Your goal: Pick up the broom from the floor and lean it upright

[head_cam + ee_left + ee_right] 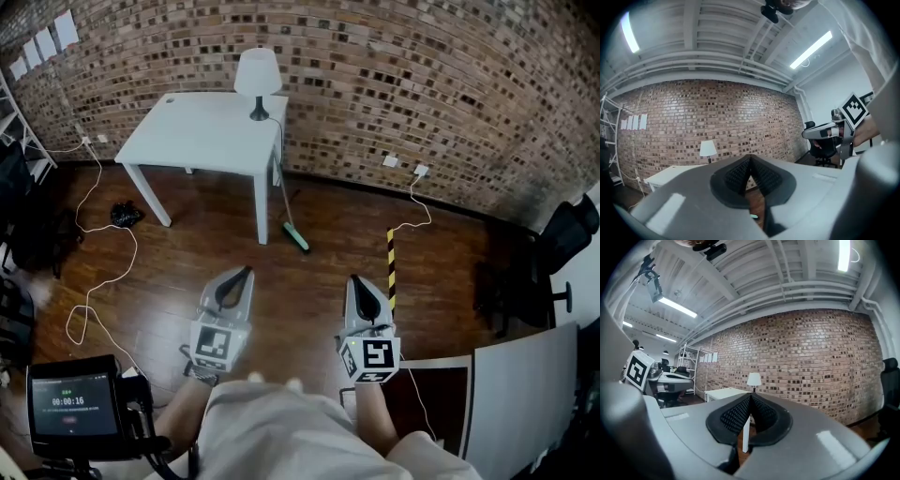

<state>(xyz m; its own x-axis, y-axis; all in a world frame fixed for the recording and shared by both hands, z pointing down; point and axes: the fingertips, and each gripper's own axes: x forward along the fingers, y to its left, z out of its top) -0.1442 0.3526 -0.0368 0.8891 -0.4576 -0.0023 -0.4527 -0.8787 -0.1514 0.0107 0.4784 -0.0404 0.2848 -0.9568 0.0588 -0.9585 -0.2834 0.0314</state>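
The broom (292, 221) stands with its green head (297, 238) on the wooden floor and its thin handle leaning against the front right corner of the white table (202, 131). Both grippers are held level well in front of it, side by side, apart from the broom. My left gripper (246, 271) is shut with nothing between its pads. My right gripper (354, 278) is also shut and empty. In the left gripper view the jaws (750, 162) meet, and a bit of the green head (753, 216) shows below them. The right gripper view shows the shut jaws (751, 397) before a table leg (745, 437).
A white lamp (257, 79) stands on the table by the brick wall. White cables (103, 253) trail over the floor at left. A yellow-black striped strip (391, 267) lies at right, with black office chairs (553, 248) and a white board (520, 398) further right. A timer screen (73, 409) sits bottom left.
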